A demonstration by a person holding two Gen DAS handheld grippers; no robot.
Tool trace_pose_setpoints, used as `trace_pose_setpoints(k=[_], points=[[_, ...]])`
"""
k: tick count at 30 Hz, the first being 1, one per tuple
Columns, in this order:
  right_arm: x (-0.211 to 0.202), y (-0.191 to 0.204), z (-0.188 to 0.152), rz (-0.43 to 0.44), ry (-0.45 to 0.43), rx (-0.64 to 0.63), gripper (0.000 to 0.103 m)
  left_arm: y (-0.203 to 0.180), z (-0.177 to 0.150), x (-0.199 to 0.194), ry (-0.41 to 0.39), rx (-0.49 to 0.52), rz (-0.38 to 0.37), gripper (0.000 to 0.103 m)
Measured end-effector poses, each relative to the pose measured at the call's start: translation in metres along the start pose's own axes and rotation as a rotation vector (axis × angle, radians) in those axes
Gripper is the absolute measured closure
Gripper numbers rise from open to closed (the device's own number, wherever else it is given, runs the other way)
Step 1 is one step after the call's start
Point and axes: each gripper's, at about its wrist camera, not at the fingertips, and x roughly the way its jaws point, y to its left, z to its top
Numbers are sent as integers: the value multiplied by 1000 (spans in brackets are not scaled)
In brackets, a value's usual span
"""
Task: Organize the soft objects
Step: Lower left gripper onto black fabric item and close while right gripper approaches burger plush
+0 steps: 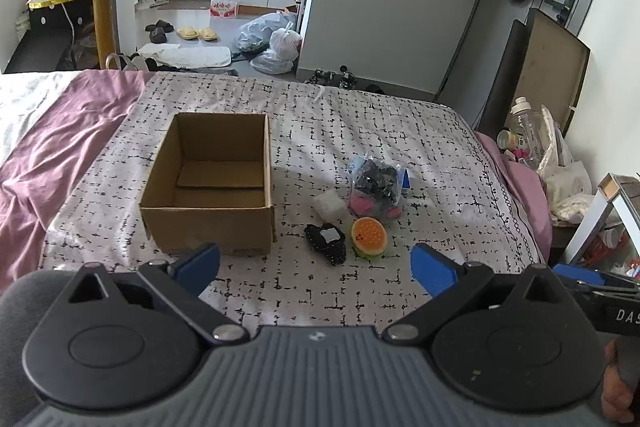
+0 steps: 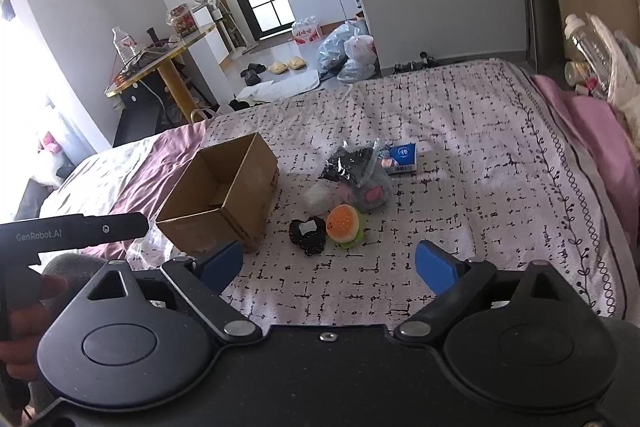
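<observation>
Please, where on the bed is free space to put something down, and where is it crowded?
Free: the blanket between the grippers and the toys, and the wide stretch right of the tissue pack. The cardboard box is empty. Crowded: burger toy, black pouch and bagged plush, clustered beside the box.

The right gripper [image 2: 328, 267] is hovering over the patterned bedspread [image 2: 460, 147], its blue pads spread wide with nothing between them. Beyond them a hamburger plush [image 2: 342, 223] is lying beside a black pouch [image 2: 307, 235], a bagged plush [image 2: 360, 175] behind, and an open cardboard box [image 2: 224, 203] is sitting left
</observation>
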Motion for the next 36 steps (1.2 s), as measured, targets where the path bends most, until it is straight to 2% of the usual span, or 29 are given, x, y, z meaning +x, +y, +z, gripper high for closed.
trace_pose_setpoints(k=[2,8,14,22,29,36], points=[[7,-5,1,6,5,13,16,-3,0,7,9,0,1,3],[30,-16,4,13,27,31,20,-8,1,31,25,-5,-1,4],[54,-28,7,43,60,69,28,-13,4,57,59,-23,-16,12],[85,-42,14,69,92,123,30,-17,7,93,109,-60,-16,29],[119,-53,13,96,135,162,39,-18,9,128,159,-90,-10,34],[143,-66,9,140,156,209,43,-21,10,162,223,-121,-10,40]])
